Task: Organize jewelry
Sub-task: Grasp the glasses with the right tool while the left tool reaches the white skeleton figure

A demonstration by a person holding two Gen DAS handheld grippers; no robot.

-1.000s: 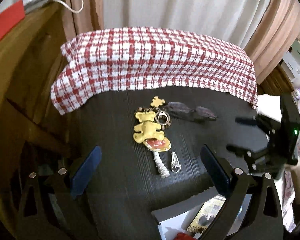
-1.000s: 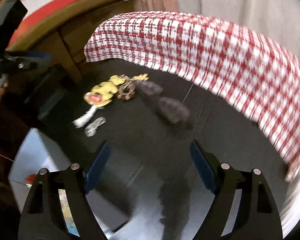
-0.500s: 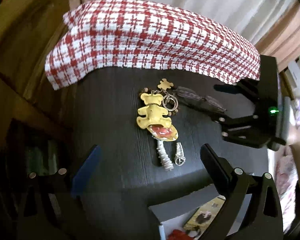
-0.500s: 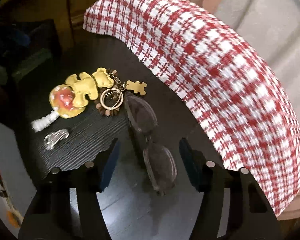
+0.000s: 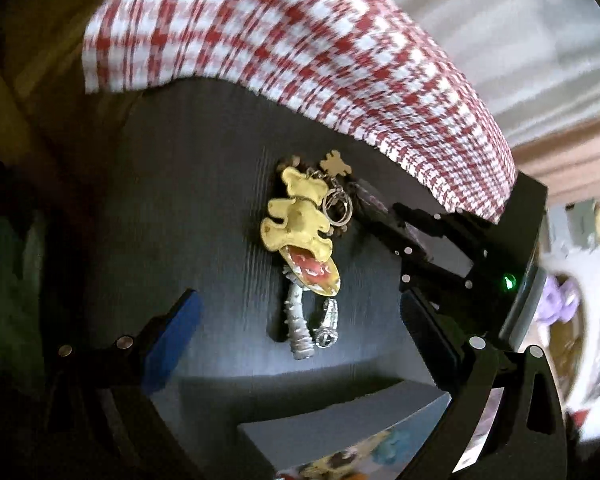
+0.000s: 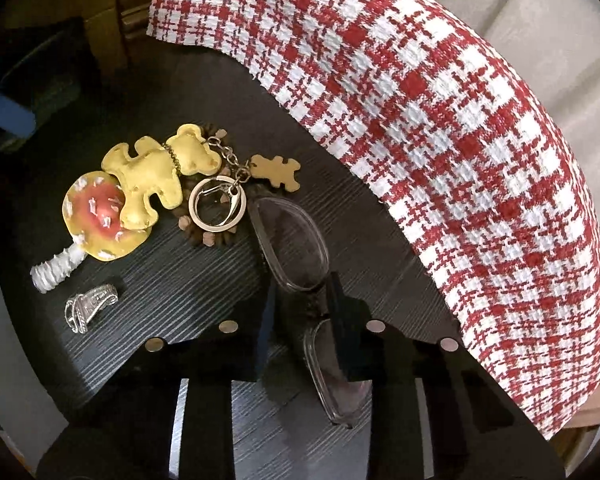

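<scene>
Dark-framed glasses [image 6: 290,242] lie on the black table [image 6: 160,280]. My right gripper [image 6: 302,300] has its fingers closed in on the bridge of the glasses; it also shows in the left wrist view [image 5: 384,216]. A yellow bear keychain [image 6: 156,172] with a ring [image 6: 218,204], a small tan bear [image 6: 278,170], a mushroom charm [image 6: 98,216] and a silver clip [image 6: 90,308] lie to the left. In the left wrist view the keychain [image 5: 298,216] and clip [image 5: 328,322] lie ahead of my open, empty left gripper [image 5: 300,320].
A red-and-white checked cloth [image 6: 440,120] drapes over the table's far side. A white box with printed pictures [image 5: 340,448] sits below the table's near edge. Wooden furniture [image 6: 100,20] stands at the left.
My right gripper has moved down onto the glasses and its fingers have closed on the bridge. My left gripper has moved closer to the keychain.
</scene>
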